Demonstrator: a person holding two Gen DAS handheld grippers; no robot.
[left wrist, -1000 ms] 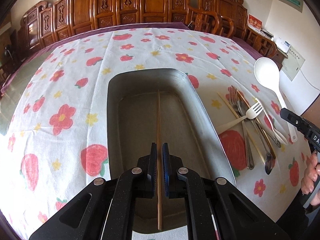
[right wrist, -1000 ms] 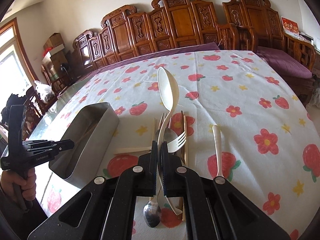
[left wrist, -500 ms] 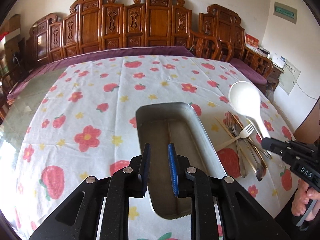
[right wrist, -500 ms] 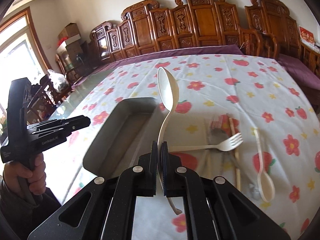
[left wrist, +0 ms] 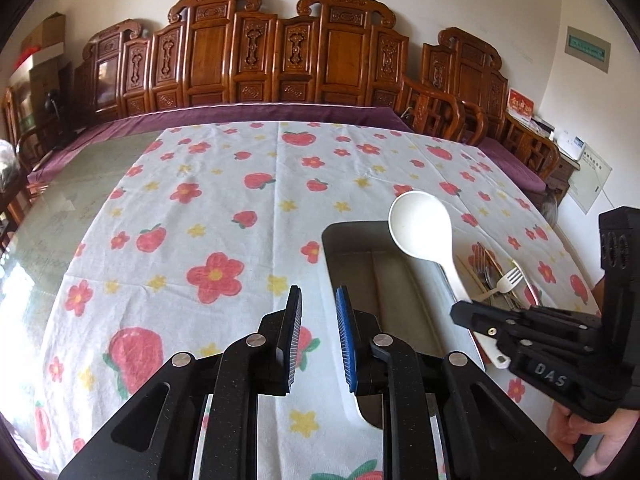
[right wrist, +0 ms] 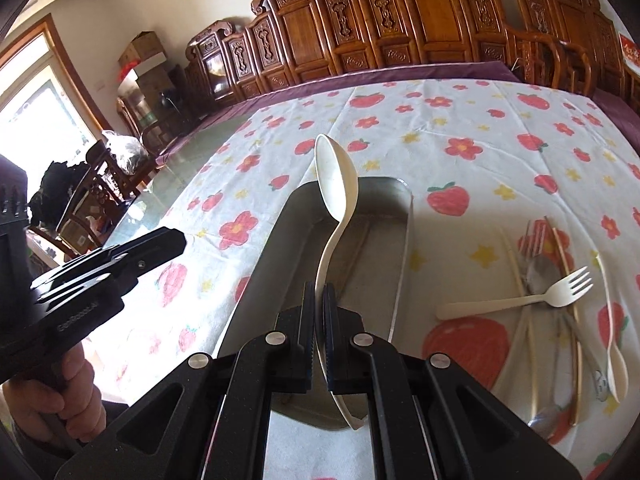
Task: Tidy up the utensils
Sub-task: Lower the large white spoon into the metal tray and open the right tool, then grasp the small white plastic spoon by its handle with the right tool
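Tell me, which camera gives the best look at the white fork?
The right wrist view: the fork lies whole and close on the cloth, across the other utensils. In the left wrist view the fork is small, only its tines and some handle showing behind the right claw.

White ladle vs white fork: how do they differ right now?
The white ladle is gripped in the right claw over the metal tray; the white fork lies loose on the tablecloth. The ladle has a rounded bowl, the fork tines. Both look like white plastic.
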